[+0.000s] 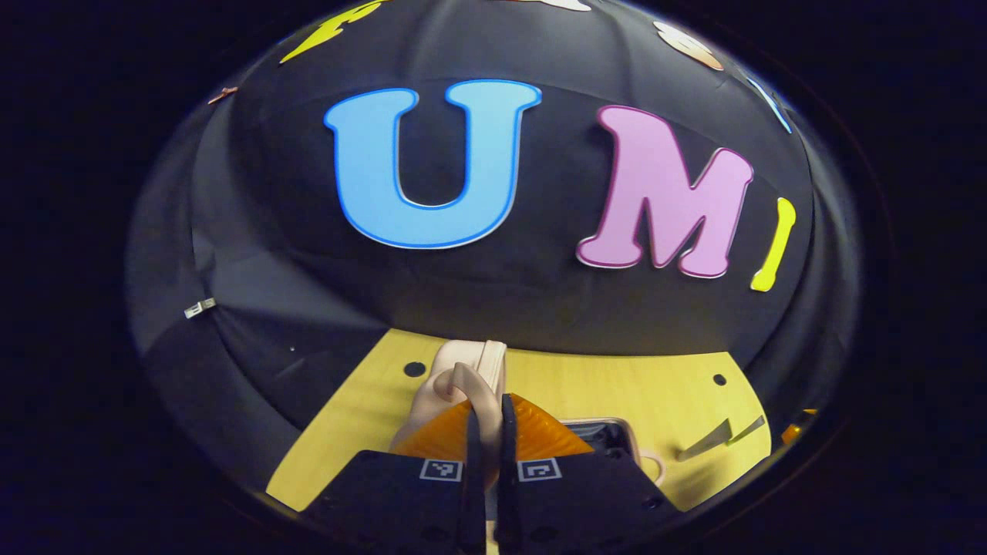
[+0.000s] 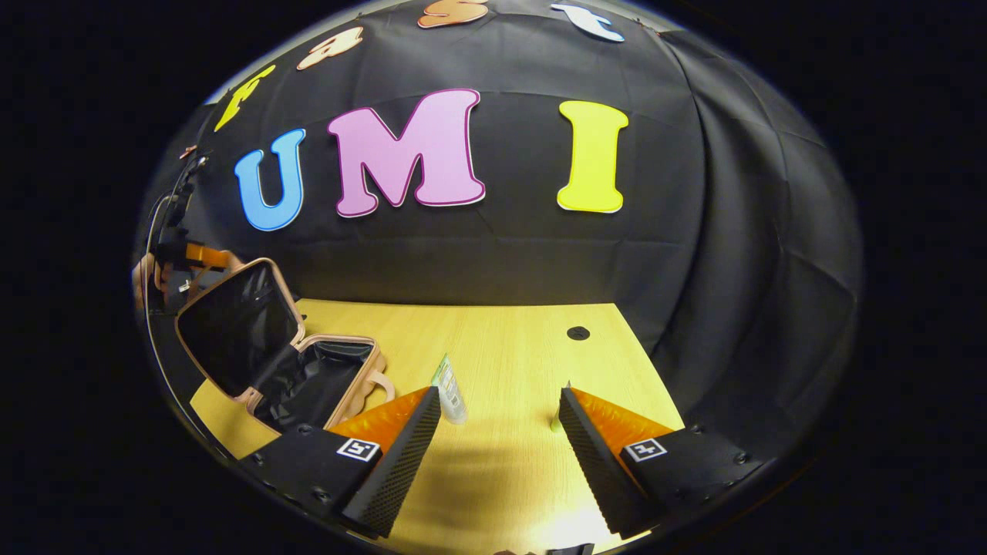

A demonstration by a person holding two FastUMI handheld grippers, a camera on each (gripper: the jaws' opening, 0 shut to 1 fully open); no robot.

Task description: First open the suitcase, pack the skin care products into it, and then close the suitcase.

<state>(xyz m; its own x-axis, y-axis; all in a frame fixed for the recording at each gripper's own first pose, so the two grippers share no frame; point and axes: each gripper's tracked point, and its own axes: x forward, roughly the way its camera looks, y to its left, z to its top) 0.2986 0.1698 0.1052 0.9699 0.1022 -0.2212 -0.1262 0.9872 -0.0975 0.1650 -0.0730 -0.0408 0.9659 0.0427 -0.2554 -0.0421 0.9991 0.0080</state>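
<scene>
Right gripper (image 2: 500,432) is hovering with fingers wide apart; the tube (image 2: 449,393) is lying just ahead by its left finger, long axis pointing away. Left gripper (image 1: 487,432) is pinching the open suitcase (image 2: 308,378) lid's rim.

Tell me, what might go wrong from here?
The left hand-held gripper is pinched on the raised lid of the suitcase. If that thin grip slips, the lid could drop shut before anything goes in.

The right hand-held gripper is open above the table, with a tube lying beside one finger. Closing off-centre might nudge the tube away rather than catch it.
</scene>
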